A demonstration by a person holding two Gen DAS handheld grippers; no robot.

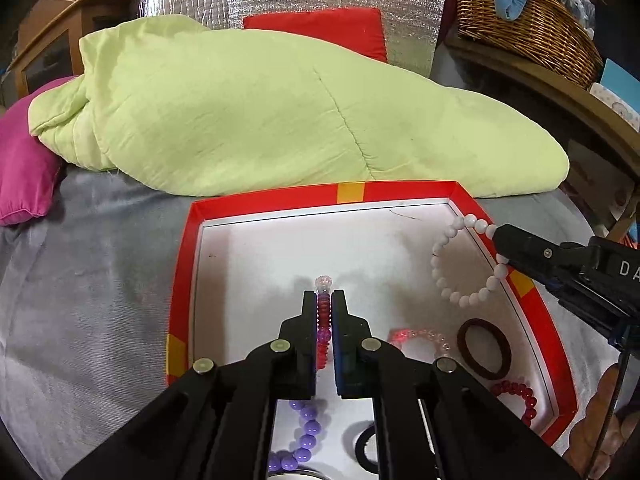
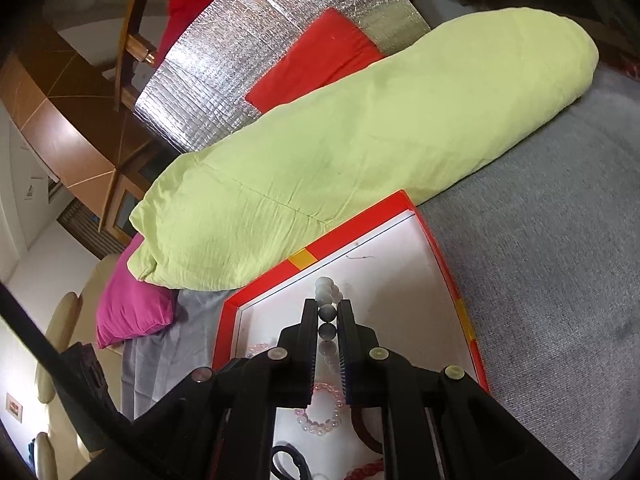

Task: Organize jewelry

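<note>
A shallow red box lid (image 1: 188, 248) with a white floor lies on the grey bedspread (image 1: 92, 280), and a bulky pale green quilt (image 1: 248, 112) is heaped right against its far rim. A magenta cushion (image 1: 20, 168) sits off the far left corner, and a wicker basket (image 1: 532, 20) stands on a wooden shelf to the right.

The left gripper (image 1: 324, 300) is clamped on a red and clear beaded bracelet (image 1: 323, 316), held edge-on over the middle of the lid. The right gripper (image 2: 328, 312) is pinched on a white bead bracelet (image 1: 460, 264), whose loop hangs above the lid's right rim.

Already on the white floor at the near end are a pink crystal bracelet (image 1: 424, 338), a brown hair band (image 1: 484, 348), a dark red bead bracelet (image 1: 518, 398), a purple bead bracelet (image 1: 304, 436) and a black ring (image 1: 366, 446). The far half of the lid is bare, and open bedspread runs along both long sides.
</note>
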